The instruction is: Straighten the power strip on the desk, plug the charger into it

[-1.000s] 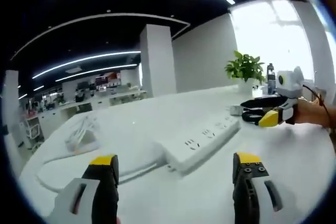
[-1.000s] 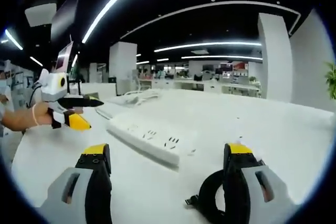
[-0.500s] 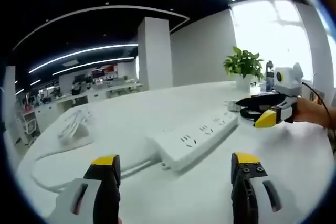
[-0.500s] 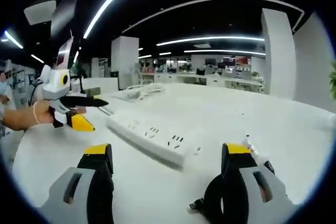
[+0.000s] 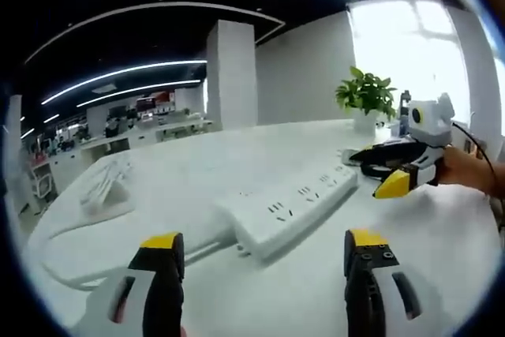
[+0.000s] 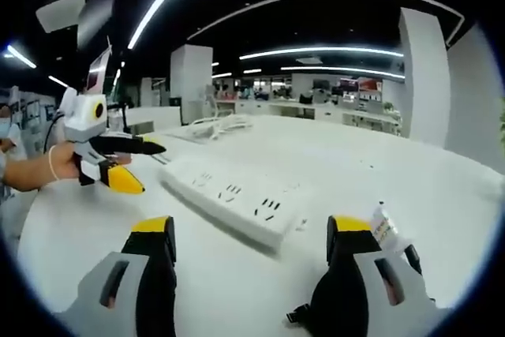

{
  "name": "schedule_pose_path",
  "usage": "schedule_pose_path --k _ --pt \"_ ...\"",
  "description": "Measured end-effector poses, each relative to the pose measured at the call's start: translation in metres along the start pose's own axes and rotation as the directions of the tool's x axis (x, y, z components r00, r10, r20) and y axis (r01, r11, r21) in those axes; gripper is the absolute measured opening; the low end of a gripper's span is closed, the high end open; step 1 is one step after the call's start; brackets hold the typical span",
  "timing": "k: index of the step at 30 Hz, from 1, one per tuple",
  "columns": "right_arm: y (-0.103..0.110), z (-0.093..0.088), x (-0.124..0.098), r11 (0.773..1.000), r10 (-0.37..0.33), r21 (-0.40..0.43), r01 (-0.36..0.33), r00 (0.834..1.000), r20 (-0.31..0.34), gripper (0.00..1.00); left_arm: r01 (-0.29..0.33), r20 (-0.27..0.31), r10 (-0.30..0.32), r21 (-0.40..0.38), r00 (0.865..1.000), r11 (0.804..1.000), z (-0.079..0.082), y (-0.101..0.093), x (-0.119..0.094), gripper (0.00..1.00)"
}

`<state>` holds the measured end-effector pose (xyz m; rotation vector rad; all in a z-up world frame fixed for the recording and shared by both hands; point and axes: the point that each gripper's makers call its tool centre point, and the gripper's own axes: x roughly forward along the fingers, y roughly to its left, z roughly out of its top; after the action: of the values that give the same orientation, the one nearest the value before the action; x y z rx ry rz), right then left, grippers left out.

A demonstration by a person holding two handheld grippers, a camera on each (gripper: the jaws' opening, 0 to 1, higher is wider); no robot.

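— What are your fingers doing?

— In the left gripper view my left gripper (image 5: 258, 254) stands wide, nothing between its yellow-tipped jaws. In the right gripper view my right gripper (image 6: 248, 242) is just as wide and holds nothing; a black looped thing with a white tag (image 6: 384, 226) sits right against its right jaw at five o'clock. Whether that is the charger I cannot tell.

— And the power strip?

— The power strip (image 5: 288, 209) lies flat on the white desk (image 5: 442, 226) just beyond my left jaws, running from centre toward two o'clock. From the other side, the strip (image 6: 237, 199) runs from centre toward ten o'clock.

— Anything different from a second ago?

— Little. In both views the strip sits slightly higher and closer to centre than it did, but the whole picture has shifted with it, so that is my hands, not the strip. The tag beside my right jaw has come into sight; earlier only the black loop showed.

— What does one view give you that the other lacks?

— The left gripper view shows the white cord (image 5: 87, 252) leaving the strip toward eight o'clock, a bundle of white cable (image 5: 105, 183) at nine, and a potted plant (image 5: 365, 96) at two. The right gripper view shows my hand (image 6: 35, 173) gripping the left gripper at nine o'clock.
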<state>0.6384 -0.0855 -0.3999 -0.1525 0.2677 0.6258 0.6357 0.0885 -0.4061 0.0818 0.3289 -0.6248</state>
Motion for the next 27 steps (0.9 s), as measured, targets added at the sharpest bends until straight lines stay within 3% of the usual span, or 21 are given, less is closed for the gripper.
schedule_pose_path --k 14,27 --pt "0.000 -0.006 0.004 1.000 0.028 -0.001 -0.028 0.998 -0.059 0.75 0.042 -0.034 -0.042 -0.001 0.999 0.999 -0.006 -0.008 0.008 0.76" --pt "0.003 -0.004 0.010 0.999 0.038 0.014 -0.037 0.997 -0.065 0.72 0.061 -0.040 -0.061 -0.003 0.997 0.998 -0.006 -0.013 0.012 0.70"
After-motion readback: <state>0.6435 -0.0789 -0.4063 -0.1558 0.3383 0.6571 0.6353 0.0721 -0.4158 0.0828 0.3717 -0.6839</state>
